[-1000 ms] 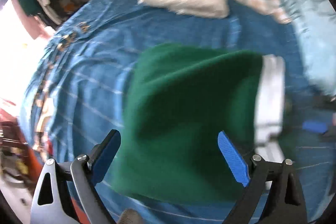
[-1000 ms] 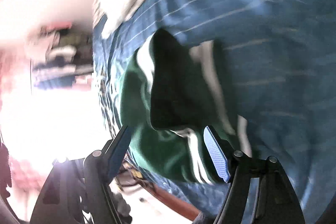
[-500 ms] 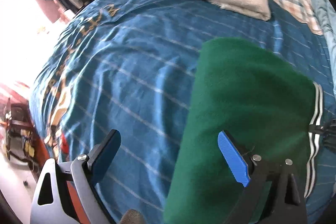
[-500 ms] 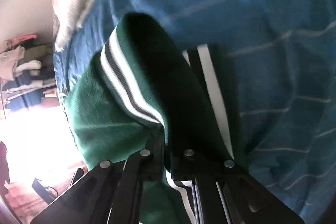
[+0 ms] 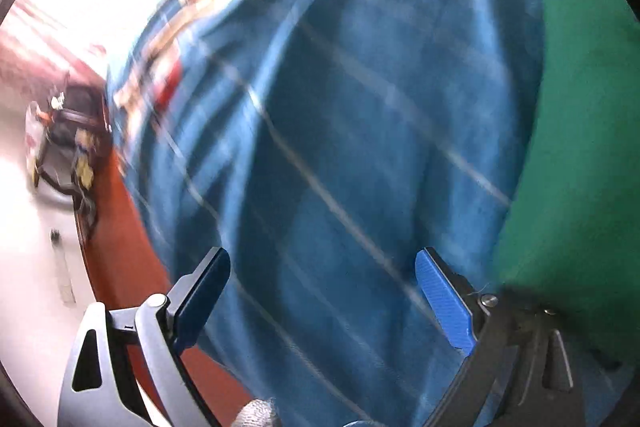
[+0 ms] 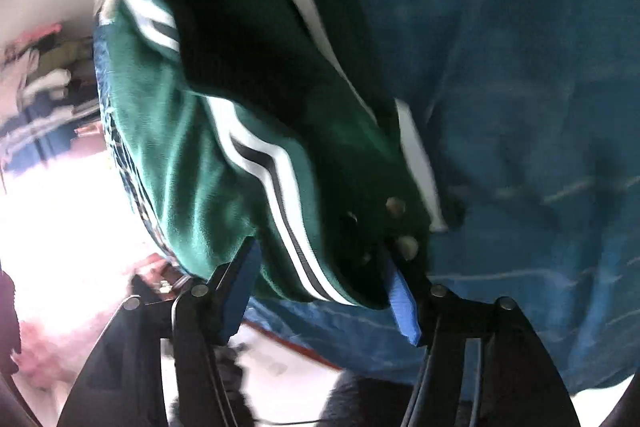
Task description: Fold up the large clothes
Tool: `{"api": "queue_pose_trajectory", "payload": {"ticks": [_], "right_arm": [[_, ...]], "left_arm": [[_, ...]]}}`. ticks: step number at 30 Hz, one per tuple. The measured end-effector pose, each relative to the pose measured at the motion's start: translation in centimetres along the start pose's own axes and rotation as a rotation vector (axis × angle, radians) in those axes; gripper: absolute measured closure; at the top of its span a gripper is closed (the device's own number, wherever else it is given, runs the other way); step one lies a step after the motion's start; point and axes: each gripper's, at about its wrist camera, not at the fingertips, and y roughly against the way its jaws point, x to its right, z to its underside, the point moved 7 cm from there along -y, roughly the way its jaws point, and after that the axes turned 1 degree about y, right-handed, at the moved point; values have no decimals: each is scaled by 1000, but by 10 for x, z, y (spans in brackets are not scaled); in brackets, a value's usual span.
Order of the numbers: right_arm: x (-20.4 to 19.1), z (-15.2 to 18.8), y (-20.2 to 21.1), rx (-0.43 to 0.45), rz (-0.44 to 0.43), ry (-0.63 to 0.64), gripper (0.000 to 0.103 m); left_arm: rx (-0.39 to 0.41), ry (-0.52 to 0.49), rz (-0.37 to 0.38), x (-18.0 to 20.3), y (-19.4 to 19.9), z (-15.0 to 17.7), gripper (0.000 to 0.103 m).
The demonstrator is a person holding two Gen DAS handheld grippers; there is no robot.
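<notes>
Left wrist view shows the left gripper (image 5: 322, 297) with its 2 blue-padded fingers spread wide and nothing between them, hovering over the blue striped bedspread (image 5: 360, 131), while the green garment (image 5: 576, 155) lies on the bed off to its right edge. Right wrist view shows the right gripper (image 6: 320, 291) with its fingers parted, the folded green garment's white-and-dark striped cuff (image 6: 280, 187) sitting between the pads; whether they pinch it cannot be told.

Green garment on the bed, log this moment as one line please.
left claw open, over blue bedspread | right claw open, around folded green garment edge | garment on bedspread
</notes>
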Motion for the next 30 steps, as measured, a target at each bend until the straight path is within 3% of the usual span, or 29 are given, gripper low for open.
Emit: {"api": "queue_pose_trajectory", "payload": {"ticks": [1,2,4,7,10,12,14,16,17,18,22,26,27,28,29,30], "right_arm": [[2,3,-4,3,0,-21,87],[2,6,-2,5,-6,-26,100],[-5,11,8,27,-40,-28,100],[6,16,23,84,18,-56,101],[34,9,-6,14,143,-98,100],[28,5,-18,-60,196,-46,98],[7,0,-3,-64,202,4,90],[-14,-9,23,-5,205,61,69],[-27,-16,44,58,210,91,48],[-38,-24,60,111,201,116,35],[-87,-73,90,238,88,191,35],[-96,-117,76,274,76,214,35],[-96,-128,62,250,59,201,40],[-99,-139,44,195,-26,185,56],[-98,-144,32,155,-90,160,99],[-102,-155,24,140,-112,133,100]], "left_arm": [[19,-8,-1,3,-3,1,8],[39,-15,-5,5,-4,0,4],[53,8,-11,5,-7,0,0],[51,64,64,1,-13,-3,0],[10,67,103,-2,-18,-6,0],[-34,48,106,-4,-16,-11,0],[-65,40,87,-13,-1,-16,0],[-11,4,10,-26,27,-27,0],[18,-8,-12,-29,40,-33,0],[57,-7,-5,-31,57,-43,0],[175,-28,-5,-13,109,-83,0],[289,-119,52,53,145,-127,0],[295,-146,72,72,149,-134,0],[295,-166,82,84,151,-134,0],[291,-205,95,103,152,-139,0],[290,-226,97,110,151,-138,0]]}}
